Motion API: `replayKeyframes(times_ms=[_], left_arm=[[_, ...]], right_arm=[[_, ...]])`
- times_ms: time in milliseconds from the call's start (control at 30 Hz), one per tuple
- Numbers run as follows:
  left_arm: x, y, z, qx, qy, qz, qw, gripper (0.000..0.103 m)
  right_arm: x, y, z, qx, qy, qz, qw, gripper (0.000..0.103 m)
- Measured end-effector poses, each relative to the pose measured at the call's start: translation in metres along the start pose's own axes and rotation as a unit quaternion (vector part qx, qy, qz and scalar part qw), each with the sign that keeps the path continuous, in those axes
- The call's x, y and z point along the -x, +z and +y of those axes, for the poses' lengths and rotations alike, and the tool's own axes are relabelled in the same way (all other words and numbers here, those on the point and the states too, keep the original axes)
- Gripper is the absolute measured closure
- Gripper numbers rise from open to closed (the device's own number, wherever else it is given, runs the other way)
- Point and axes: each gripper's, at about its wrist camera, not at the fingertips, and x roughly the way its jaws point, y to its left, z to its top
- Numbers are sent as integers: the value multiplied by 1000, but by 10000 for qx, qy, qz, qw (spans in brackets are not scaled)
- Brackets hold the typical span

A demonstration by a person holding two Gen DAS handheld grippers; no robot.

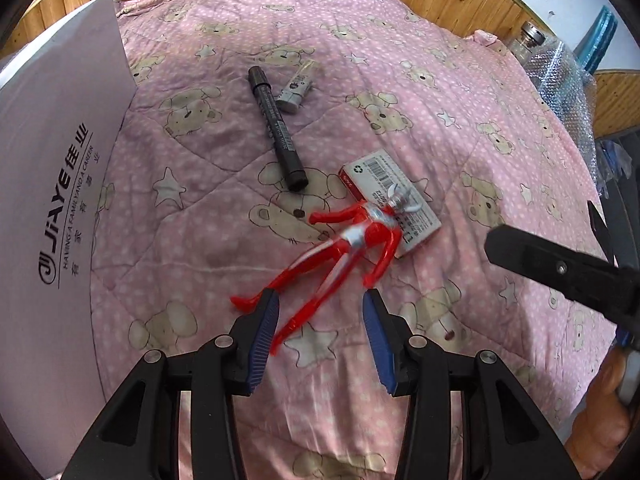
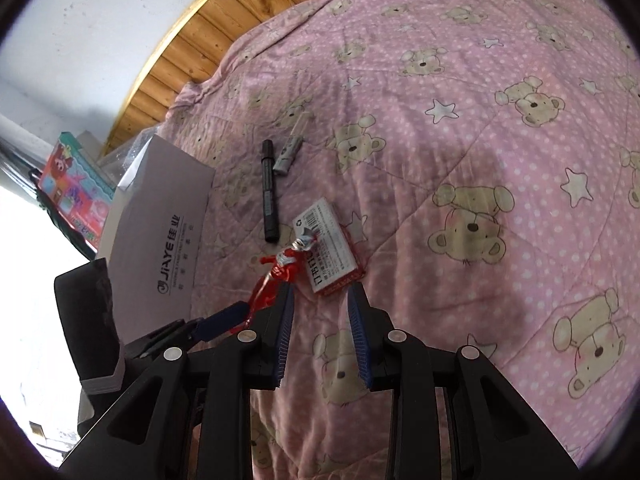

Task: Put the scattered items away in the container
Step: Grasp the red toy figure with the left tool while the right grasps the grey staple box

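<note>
Now the left gripper (image 1: 320, 300) hangs low over the pink quilt (image 1: 400, 80), its jaws spread wide with the legs of the red figure (image 1: 340, 248) lying between the blue pads (image 1: 264, 340) — one foot passes just under the left pad, the other leg points down into the gap. Nothing is pinched. The figure lies on its back, its silver head and one arm resting on top of the staple box (image 1: 390, 196), which sits flat on the quilt with its barcode up.

Further off lies the black marker (image 1: 278, 126), and just beside its upper end a small grey tube (image 1: 298, 86); whether the two touch I cannot tell. Along the left stands the white box (image 1: 52, 200) with printed lettering on its side — the container, its wall near the figure's feet but apart from them.

From the right wrist view, the right gripper (image 2: 320, 296) is also spread and empty, hovering just short of the staple box (image 2: 330, 250), with the figure (image 2: 276, 276) beside its left finger. At the right edge of the left view a hand (image 1: 604, 420) shows, and a glass bottle (image 1: 528, 42) stands beyond the quilt.
</note>
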Motion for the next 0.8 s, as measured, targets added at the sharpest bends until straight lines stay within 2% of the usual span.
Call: replayKeyframes(times_ms=[133, 233, 300, 367, 433, 567, 700, 767, 800], left_arm=[[-5, 6, 1, -128, 44, -106, 9999, 58], [-6, 11, 9, 10, -89, -153, 9998, 61], [-7, 15, 16, 163, -167, -175, 9996, 65], [-6, 18, 24, 335, -267, -205, 9989, 65], [-5, 20, 32, 485, -370, -237, 9979, 65], [-9, 27, 36, 482, -398, -315, 9975, 63], [-14, 34, 38, 413, -388, -416, 9975, 64], [-15, 37, 40, 385, -417, -392, 9976, 70], [-17, 38, 40, 384, -434, -335, 9978, 86]], right_arm=[[-21, 10, -3, 53, -109, 152, 9998, 72], [-34, 14, 0, 178, -164, 254, 9994, 71], [-42, 16, 4, 277, -205, 313, 9989, 64], [-51, 18, 7, 376, -248, 371, 9983, 62], [-56, 19, 10, 455, -320, 362, 9978, 61], [-65, 23, 15, 635, -455, 289, 9965, 56], [-72, 30, 22, 905, -626, 214, 9937, 57], [-75, 32, 27, 1094, -755, 232, 9909, 63], [-74, 31, 29, 1130, -785, 244, 9902, 64]])
